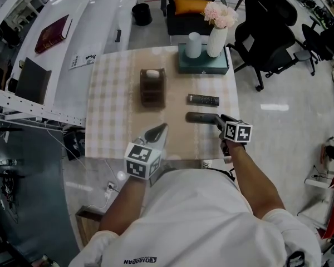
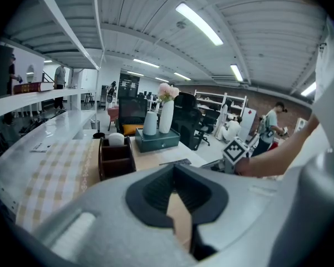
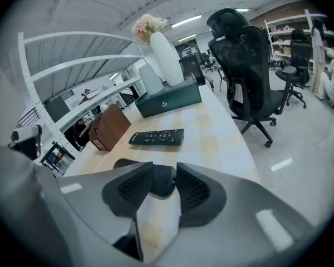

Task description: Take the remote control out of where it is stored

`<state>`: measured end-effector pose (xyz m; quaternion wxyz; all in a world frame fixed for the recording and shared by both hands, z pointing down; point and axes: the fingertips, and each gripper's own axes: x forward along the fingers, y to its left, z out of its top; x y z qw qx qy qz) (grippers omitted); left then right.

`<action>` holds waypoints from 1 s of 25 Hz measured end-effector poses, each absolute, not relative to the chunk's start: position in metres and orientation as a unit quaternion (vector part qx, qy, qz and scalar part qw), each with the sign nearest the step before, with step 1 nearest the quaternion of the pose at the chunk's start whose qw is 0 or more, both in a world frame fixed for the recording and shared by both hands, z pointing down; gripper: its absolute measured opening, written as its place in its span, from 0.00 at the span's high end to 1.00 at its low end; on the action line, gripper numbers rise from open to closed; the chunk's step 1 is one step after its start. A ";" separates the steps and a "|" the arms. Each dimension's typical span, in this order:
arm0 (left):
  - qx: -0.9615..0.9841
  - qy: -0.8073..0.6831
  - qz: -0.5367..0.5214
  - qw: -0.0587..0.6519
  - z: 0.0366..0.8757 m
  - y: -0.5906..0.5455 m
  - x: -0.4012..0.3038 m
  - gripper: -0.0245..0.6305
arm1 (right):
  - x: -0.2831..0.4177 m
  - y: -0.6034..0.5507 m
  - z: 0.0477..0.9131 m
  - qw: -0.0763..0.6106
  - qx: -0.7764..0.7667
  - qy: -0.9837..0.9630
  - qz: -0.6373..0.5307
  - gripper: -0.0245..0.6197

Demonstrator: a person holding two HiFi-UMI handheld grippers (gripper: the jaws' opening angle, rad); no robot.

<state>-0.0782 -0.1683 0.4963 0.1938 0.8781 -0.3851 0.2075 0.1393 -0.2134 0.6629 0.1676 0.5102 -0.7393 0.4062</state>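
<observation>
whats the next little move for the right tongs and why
Probably draw the right tongs straight back off the dark remote. It lies flat on the tablecloth, outside the brown holder, with the tongs apart round its near end, apparently not clamping, so backing off should leave it there.

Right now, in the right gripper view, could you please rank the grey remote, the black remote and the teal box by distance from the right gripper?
1. Grey remote: between the right gripper's open jaws, on the table.
2. Black remote: just ahead, mid-table.
3. Teal box: farthest, at the table's far end.
</observation>
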 end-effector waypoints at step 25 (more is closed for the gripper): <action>0.879 -0.417 0.162 0.163 0.450 -0.181 -0.107 0.96 | -0.001 -0.211 0.456 0.112 0.362 -0.908 0.177 0.95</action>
